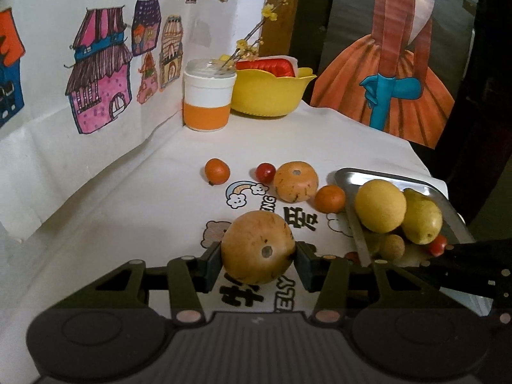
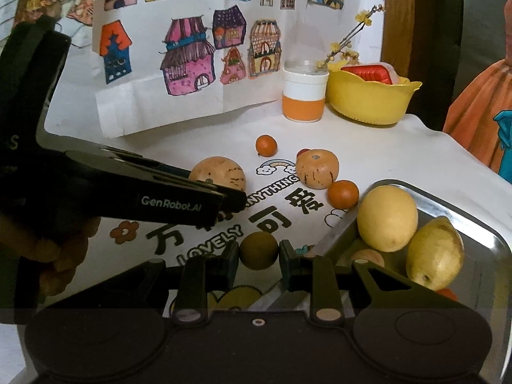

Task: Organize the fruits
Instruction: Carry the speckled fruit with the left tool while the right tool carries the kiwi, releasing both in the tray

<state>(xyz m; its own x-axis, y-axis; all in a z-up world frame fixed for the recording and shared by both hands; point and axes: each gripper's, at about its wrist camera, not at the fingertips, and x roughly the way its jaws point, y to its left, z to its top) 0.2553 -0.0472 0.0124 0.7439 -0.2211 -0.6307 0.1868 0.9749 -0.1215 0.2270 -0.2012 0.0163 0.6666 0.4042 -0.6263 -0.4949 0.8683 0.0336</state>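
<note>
Gripping left: left gripper (image 1: 258, 257) fingers pinch a tan round fruit (image 1: 258, 247) over the printed worktop cloth (image 1: 144, 198).
Right: right gripper (image 2: 259, 257) fingers clamp a small brown fruit (image 2: 258, 250) between them.
Beyond right fingers: steel tray (image 2: 473, 224) holding lemon (image 2: 387, 219) and pear (image 2: 435, 252).
Ahead: orange kumquats (image 1: 329, 198) loose.

My left gripper (image 2: 233, 198) carried "GenRobot.AI" in pale letters along its black arm. The white tablecloth (image 2: 368, 147) read "LOVELY" and "ANYTHING" in outlined capitals near its middle, beside big black Chinese characters, partly covered. In the left wrist view only "ELY" and "NG" showed.
</note>
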